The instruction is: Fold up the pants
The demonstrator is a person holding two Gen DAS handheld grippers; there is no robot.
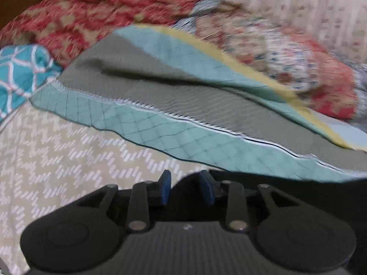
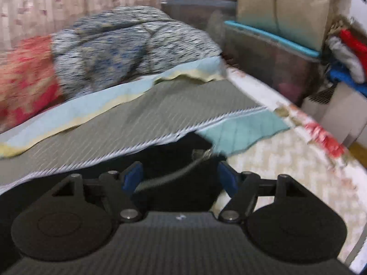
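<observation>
The black pants (image 1: pixel 286 183) lie on the bed just beyond my left gripper (image 1: pixel 185 189), running off to the right under the edge of a quilt. The left gripper's blue pads stand a little apart, with dark cloth showing in the gap; I see no pinch, so it is open. In the right wrist view the black pants (image 2: pixel 174 160) sit between the widely spread blue pads of my right gripper (image 2: pixel 180 178). A grey band of the pants crosses the gap. The pads do not press on the cloth.
A grey and teal quilt (image 1: pixel 160 96) (image 2: pixel 137 119) covers the bed behind the pants, over a beige zigzag sheet (image 1: pixel 57 149). Red floral bedding (image 1: pixel 91 11) and a blue patterned blanket (image 2: pixel 126 43) are heaped at the back. A dark bin with a teal lid (image 2: pixel 275 45) stands past the bed's right edge (image 2: pixel 321 133).
</observation>
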